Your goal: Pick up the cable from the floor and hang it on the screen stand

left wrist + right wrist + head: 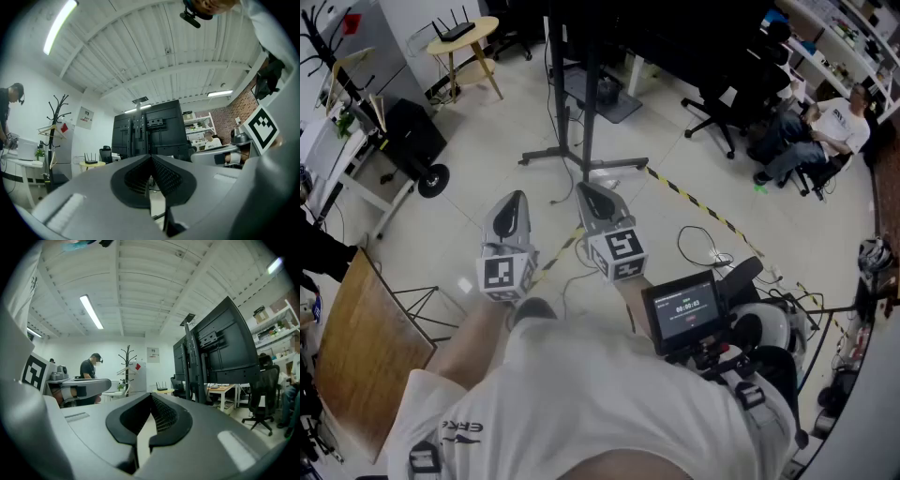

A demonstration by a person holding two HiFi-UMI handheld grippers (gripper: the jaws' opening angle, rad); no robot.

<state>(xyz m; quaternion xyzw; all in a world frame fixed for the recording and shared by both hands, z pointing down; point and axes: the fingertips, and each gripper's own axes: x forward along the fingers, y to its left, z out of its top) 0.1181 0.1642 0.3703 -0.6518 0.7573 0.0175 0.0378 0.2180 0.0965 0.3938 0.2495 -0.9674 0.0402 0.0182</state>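
The black screen stand rises ahead of me, its base legs spread on the pale floor. A loop of thin cable lies on the floor to the right, and another thin cable trails from the stand's base. My left gripper and right gripper are held side by side above the floor, pointing at the stand. Both are shut with nothing between their jaws. The left gripper view shows its shut gripper below the screen's back. In the right gripper view the shut gripper sits left of the screen.
Yellow-black tape runs across the floor. A round yellow table stands far left, a black wheeled case nearer. A wooden board leans at my left. Office chairs and a seated person are at the right. A standing person works at a desk.
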